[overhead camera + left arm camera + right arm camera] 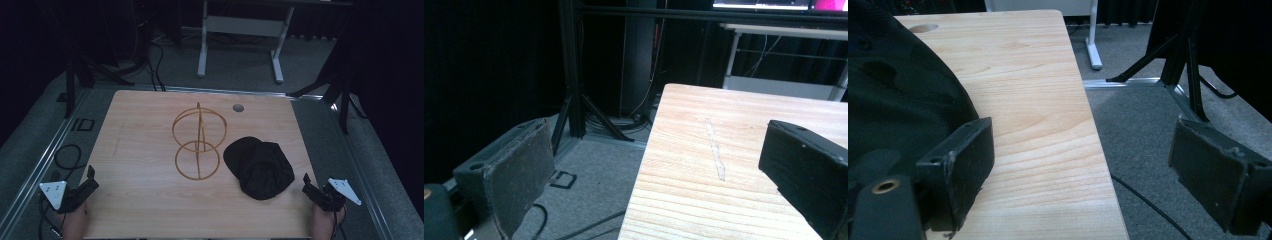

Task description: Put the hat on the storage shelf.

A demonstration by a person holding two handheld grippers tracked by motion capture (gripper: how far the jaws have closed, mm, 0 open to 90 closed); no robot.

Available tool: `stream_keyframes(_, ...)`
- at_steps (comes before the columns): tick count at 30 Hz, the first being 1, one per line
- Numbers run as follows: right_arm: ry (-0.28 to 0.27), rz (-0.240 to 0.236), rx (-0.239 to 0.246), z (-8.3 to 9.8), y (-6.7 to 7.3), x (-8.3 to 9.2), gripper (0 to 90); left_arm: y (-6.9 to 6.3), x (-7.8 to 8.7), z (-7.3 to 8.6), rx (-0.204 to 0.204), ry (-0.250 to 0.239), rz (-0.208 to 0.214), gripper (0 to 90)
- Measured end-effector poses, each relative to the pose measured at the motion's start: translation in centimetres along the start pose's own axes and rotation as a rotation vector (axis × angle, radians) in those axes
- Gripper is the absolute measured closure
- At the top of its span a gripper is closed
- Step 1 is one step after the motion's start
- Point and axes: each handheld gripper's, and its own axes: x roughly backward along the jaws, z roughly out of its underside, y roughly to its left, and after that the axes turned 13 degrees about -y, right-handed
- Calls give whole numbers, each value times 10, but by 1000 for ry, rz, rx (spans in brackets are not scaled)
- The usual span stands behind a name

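Note:
A gold wire stand [198,142], made of two flat rings and an upright ring, sits at the middle of the wooden table [140,150]. To its right lies a black cap [260,167], which also fills the left of the right gripper view [893,100]. My left gripper [90,177] is at the table's near left edge, open and holding nothing, its jaws straddling that edge [659,165]. My right gripper [307,185] is at the near right edge, just right of the cap. It is open [1083,160] and holds nothing, with one jaw close beside the cap.
A round grommet hole [238,107] marks the table's far right part. A white desk frame [240,30] stands behind the table. Black tripod legs [345,95] stand on the grey carpet at both sides, and cables [67,155] lie on the floor at left.

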Motion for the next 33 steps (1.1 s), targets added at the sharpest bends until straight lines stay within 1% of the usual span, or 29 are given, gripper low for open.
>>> stream_keyframes(5,-6,-16,-19,0,-2,0,111,0,1,0,2,-8,9,18)
stream_keyframes(6,-17,-33,-35,0,-3,1,122,1,1,0,4,-7,15,18)
stream_keyframes(7,-11,-53,-43,0,-4,1,123,1,1,0,6,-6,14,18)
stream_keyframes(9,-12,-80,-46,-1,-5,1,123,1,1,0,13,-6,16,18)
stream_keyframes(11,7,-112,-47,-2,-5,1,124,1,1,0,16,-6,15,18)
stream_keyframes(13,25,-160,-53,-5,-5,0,126,1,1,0,9,-6,18,18)
stream_keyframes(14,27,-187,-68,-7,-4,1,126,0,1,0,6,-7,18,18)
stream_keyframes(15,38,-214,-74,-11,-4,1,126,0,1,0,2,-7,19,18)
stream_keyframes(16,36,-251,-75,-17,-3,1,126,-1,1,0,-2,-6,21,18)
stream_keyframes(17,38,-269,-72,-20,-2,2,126,-1,1,0,-10,-4,23,18)
stream_keyframes(19,37,-298,-52,-29,3,3,126,-2,1,0,-16,-7,25,17)
stream_keyframes(21,35,-350,-58,-39,7,5,125,-2,1,0,-17,-7,25,18)
stream_keyframes(22,40,-359,-47,-43,9,5,125,-2,1,0,-17,-6,27,18)
stream_keyframes(23,40,-359,-47,-43,9,5,125,-2,1,0,-17,-6,27,18)
stream_keyframes(24,51,-379,-28,-47,12,5,125,-1,0,0,-11,-1,28,18)
stream_keyframes(25,88,-405,25,-57,18,4,126,-1,0,0,-9,0,28,18)
stream_keyframes(26,112,-419,38,-60,20,3,127,-1,0,0,-9,0,29,18)
stream_keyframes(27,131,-452,47,-65,22,2,128,-1,0,0,-7,0,29,18)
stream_keyframes(29,160,-509,43,-72,26,1,131,0,0,0,-3,-1,31,18)
stream_keyframes(30,179,-532,46,-75,28,0,131,0,0,0,-3,-1,31,18)
stream_keyframes(33,193,-588,46,-84,37,-2,130,-1,0,0,-7,-1,33,18)
